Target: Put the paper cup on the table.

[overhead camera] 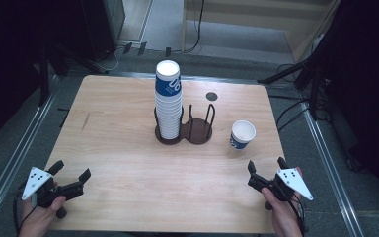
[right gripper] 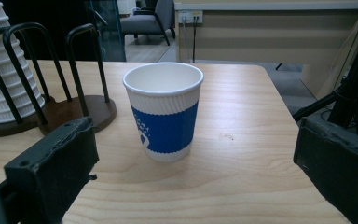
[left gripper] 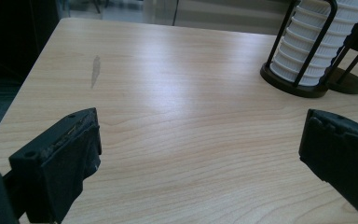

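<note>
A single paper cup (overhead camera: 242, 134) stands upright on the table (overhead camera: 128, 163) — white with a blue band, just right of the dark wire holder (overhead camera: 185, 129), whose left bay carries a tall stack of cups (overhead camera: 168, 101). The right hand-held gripper (overhead camera: 266, 170) sits near the cup, jaws spread wide and empty. The left hand-held gripper (overhead camera: 71, 178) rests at the table's near left corner — also open, well apart from everything.

Soft overhead light, glare on the table (left gripper: 177, 107), dark surroundings
</note>
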{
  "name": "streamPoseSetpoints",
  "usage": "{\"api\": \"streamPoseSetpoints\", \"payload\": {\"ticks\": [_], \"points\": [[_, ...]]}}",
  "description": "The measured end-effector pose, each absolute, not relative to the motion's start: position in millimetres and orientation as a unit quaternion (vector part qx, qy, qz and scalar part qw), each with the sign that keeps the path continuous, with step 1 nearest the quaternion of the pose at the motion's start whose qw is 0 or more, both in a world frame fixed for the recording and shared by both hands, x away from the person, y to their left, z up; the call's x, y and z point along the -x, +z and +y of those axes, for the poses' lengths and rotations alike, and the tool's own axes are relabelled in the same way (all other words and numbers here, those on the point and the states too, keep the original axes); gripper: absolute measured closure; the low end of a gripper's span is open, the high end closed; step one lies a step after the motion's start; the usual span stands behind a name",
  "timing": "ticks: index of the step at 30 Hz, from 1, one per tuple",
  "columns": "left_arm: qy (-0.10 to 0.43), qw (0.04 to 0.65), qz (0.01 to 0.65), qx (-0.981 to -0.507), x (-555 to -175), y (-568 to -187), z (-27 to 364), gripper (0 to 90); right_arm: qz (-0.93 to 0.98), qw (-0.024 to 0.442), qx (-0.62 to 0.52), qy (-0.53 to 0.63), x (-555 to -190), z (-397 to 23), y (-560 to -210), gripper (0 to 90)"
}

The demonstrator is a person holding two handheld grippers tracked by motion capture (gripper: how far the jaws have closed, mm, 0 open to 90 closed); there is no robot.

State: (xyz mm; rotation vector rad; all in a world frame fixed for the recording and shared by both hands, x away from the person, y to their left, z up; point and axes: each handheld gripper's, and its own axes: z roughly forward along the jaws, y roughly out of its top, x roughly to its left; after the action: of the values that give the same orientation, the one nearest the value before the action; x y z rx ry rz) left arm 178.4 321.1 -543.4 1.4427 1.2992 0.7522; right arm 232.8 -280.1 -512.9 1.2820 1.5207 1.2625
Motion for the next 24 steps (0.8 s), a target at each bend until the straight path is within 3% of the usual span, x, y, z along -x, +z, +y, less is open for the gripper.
{"api": "streamPoseSetpoints", "payload": {"ticks": [24], "points": [[0.316,0.503,0.541,-0.595,-177.3,-543.0,322.7,0.0,0.584,0.396,-0.527,0.474,-210.5,-325.9,-528.3,0.0]]}}
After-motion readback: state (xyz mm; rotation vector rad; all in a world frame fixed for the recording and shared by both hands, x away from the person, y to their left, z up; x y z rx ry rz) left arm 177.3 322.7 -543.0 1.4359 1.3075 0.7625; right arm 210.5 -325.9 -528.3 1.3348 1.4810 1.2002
